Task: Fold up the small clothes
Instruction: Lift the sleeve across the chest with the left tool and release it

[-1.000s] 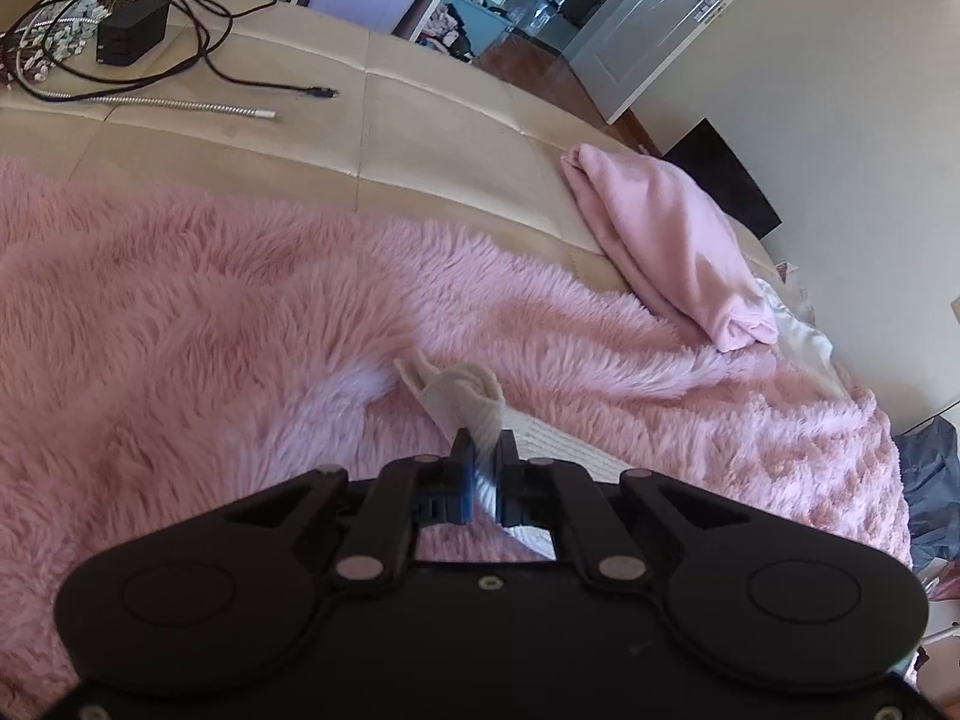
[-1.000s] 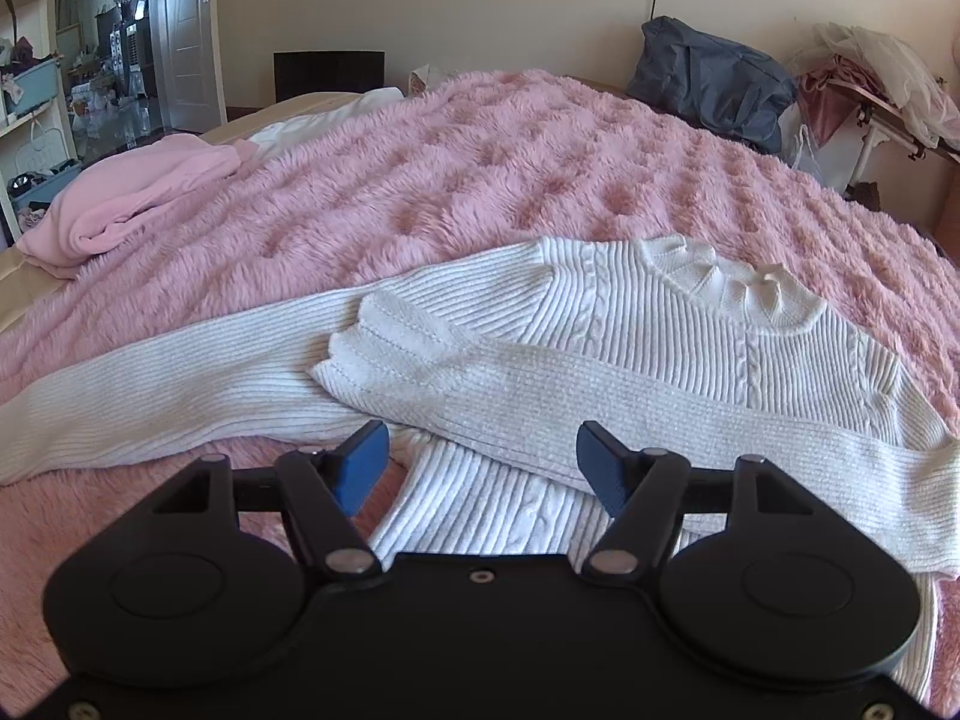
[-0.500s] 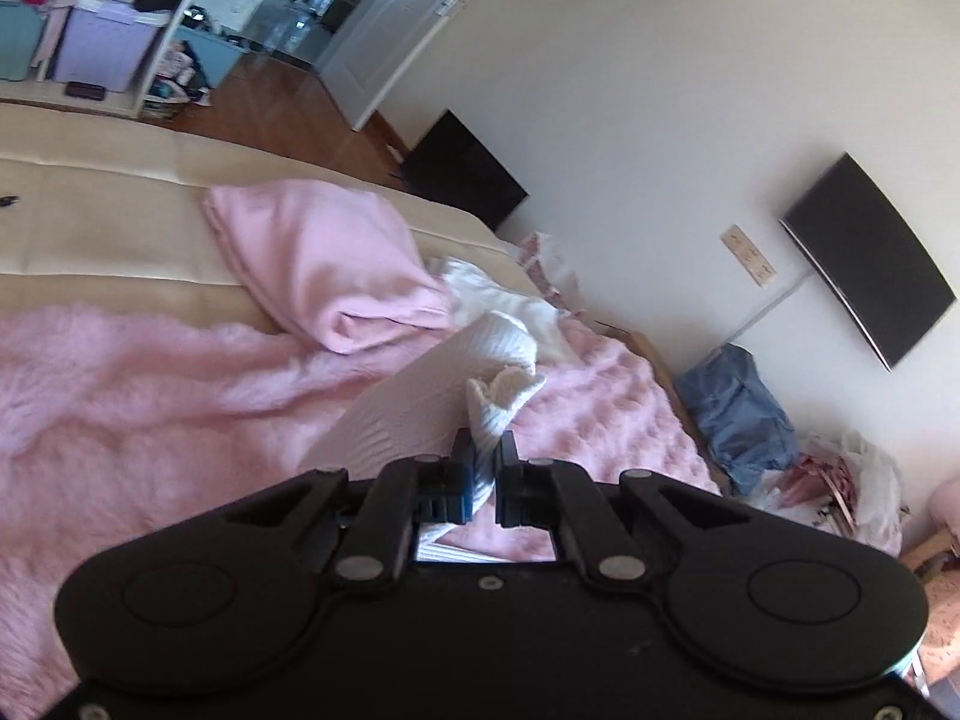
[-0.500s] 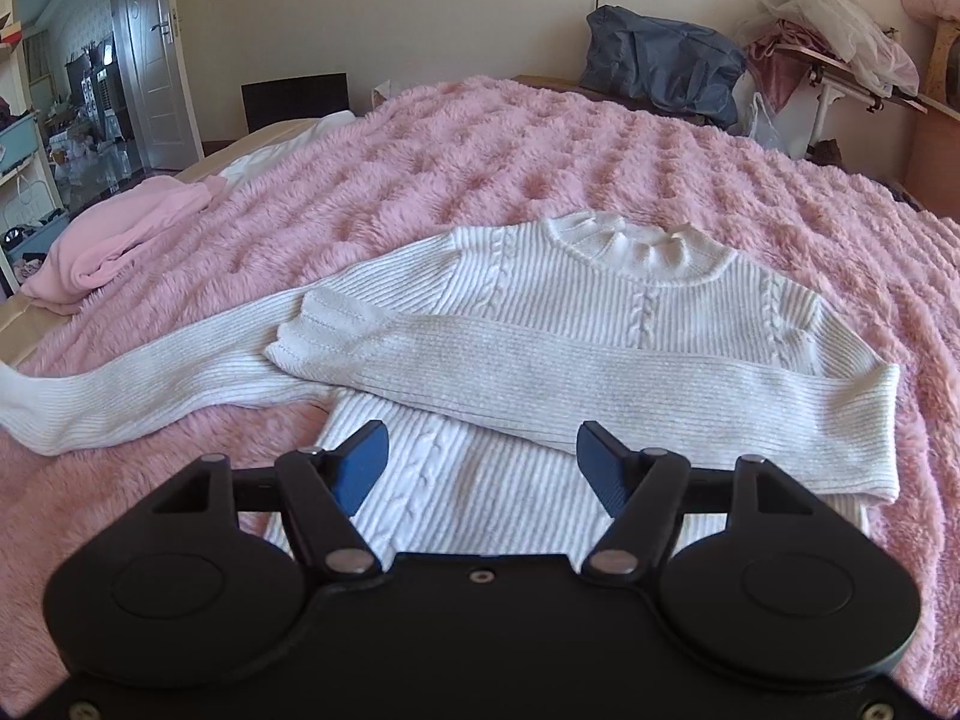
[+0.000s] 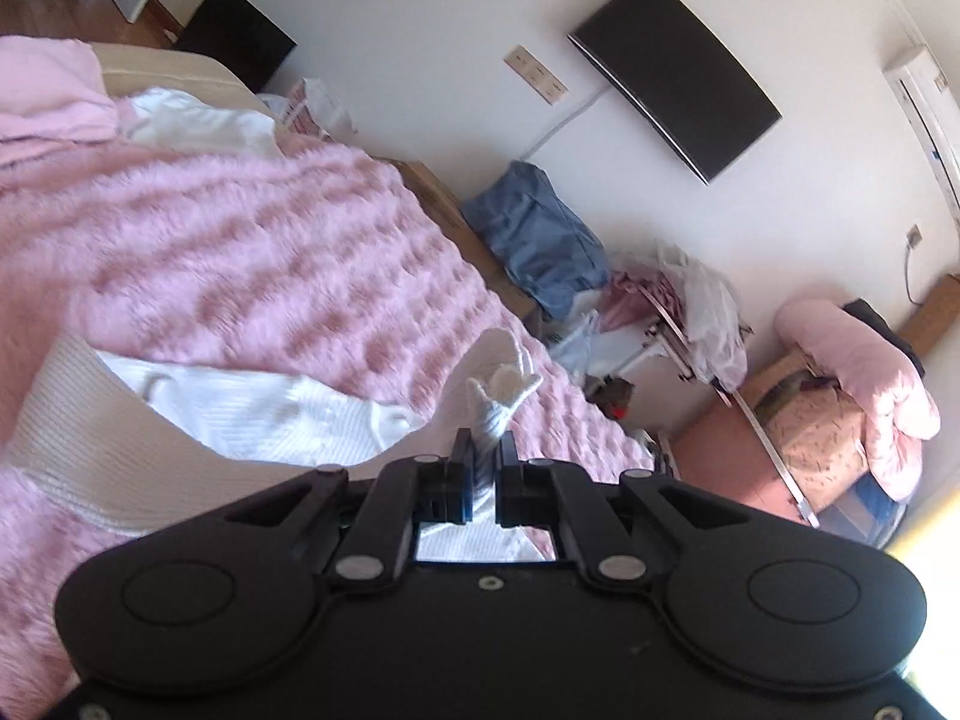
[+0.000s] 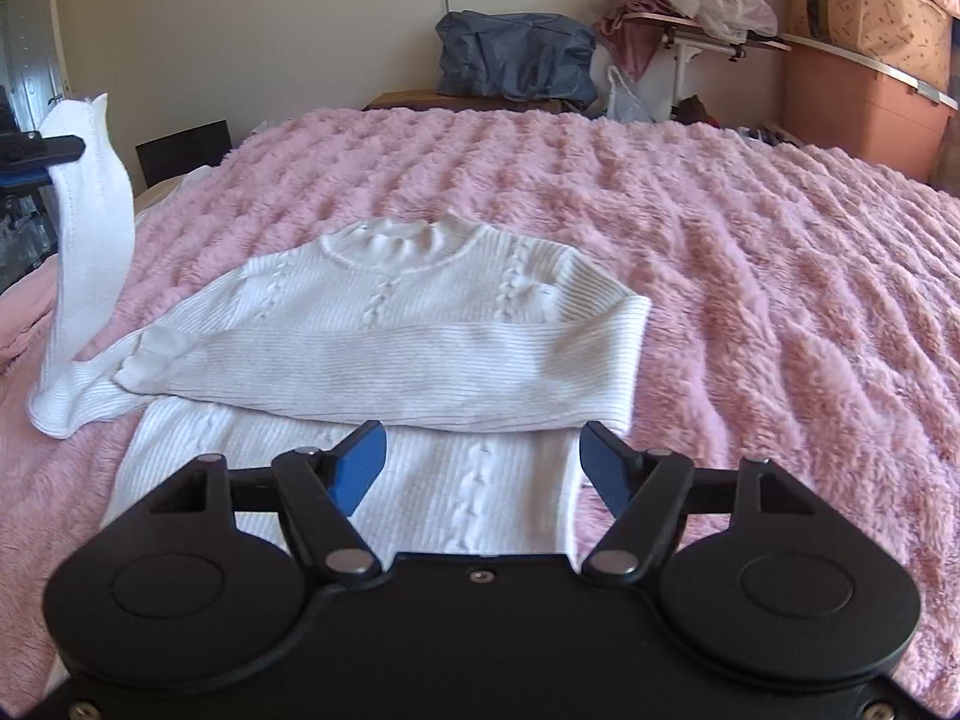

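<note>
Bed (image 6: 780, 252) was covered by a fluffy pink blanket (image 6: 690, 210); behind it I saw a white wall with a dark screen (image 5: 678, 75), a blue bag (image 6: 516, 54) and a cluttered rack (image 6: 696, 24).

White knit sweater (image 6: 384, 324) lay flat on the blanket, one sleeve already folded across its chest.

Against a second ago: the other sleeve (image 6: 90, 222), then stretched flat to the side, was now lifted upright, and my left view had swung from the bed's far end to the screen wall.

Left gripper (image 5: 483, 450): jaws clamped on the sleeve cuff (image 5: 501, 387). Right gripper (image 6: 480, 462): jaws apart, nothing between them, above the sweater's hem.

Only the right view showed the whole sweater; only the left view showed the pinched cuff close up.
</note>
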`<state>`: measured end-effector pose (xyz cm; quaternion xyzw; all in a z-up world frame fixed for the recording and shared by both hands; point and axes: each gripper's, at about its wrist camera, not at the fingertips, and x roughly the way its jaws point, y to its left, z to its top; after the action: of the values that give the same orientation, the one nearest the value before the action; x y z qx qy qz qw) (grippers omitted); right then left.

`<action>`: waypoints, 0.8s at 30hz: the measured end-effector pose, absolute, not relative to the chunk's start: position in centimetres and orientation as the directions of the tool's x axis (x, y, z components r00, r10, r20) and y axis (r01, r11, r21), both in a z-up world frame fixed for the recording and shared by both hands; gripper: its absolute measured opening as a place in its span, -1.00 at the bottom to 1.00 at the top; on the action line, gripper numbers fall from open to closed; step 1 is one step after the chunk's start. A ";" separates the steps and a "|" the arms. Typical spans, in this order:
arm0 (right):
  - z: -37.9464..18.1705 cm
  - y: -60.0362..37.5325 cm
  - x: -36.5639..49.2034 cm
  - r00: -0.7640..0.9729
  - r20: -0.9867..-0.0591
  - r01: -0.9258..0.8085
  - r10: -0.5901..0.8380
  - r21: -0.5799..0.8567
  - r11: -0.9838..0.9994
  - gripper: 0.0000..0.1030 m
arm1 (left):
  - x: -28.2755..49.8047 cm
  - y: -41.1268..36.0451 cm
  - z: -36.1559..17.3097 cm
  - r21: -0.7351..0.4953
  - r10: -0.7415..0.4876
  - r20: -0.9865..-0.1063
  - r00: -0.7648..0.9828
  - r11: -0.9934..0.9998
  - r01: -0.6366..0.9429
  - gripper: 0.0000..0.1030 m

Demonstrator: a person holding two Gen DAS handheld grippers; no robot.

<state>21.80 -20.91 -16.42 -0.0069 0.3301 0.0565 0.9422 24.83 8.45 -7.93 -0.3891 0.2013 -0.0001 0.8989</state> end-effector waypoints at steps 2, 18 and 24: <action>-16.5 -22.4 21.6 0.776 -0.624 -0.088 0.085 0.026 0.996 0.40 | 26.4 4.8 -8.7 -0.707 -0.215 -0.361 0.907 0.697 -0.116 -0.95; -18.0 -30.0 22.6 0.765 -0.644 0.050 -0.017 0.033 0.998 0.41 | 34.0 -10.0 -20.3 -0.630 -0.411 -0.552 0.726 0.776 -0.040 -0.95; -18.0 -30.1 22.9 0.764 -0.645 0.057 -0.017 0.041 0.998 0.41 | 35.0 -10.4 -23.4 -0.607 -0.447 -0.612 0.653 0.794 -0.026 -0.70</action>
<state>22.87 -30.10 -17.99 0.0291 0.3427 -0.0199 0.9388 35.01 -10.43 -23.39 -0.2966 0.3984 -0.1226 0.8592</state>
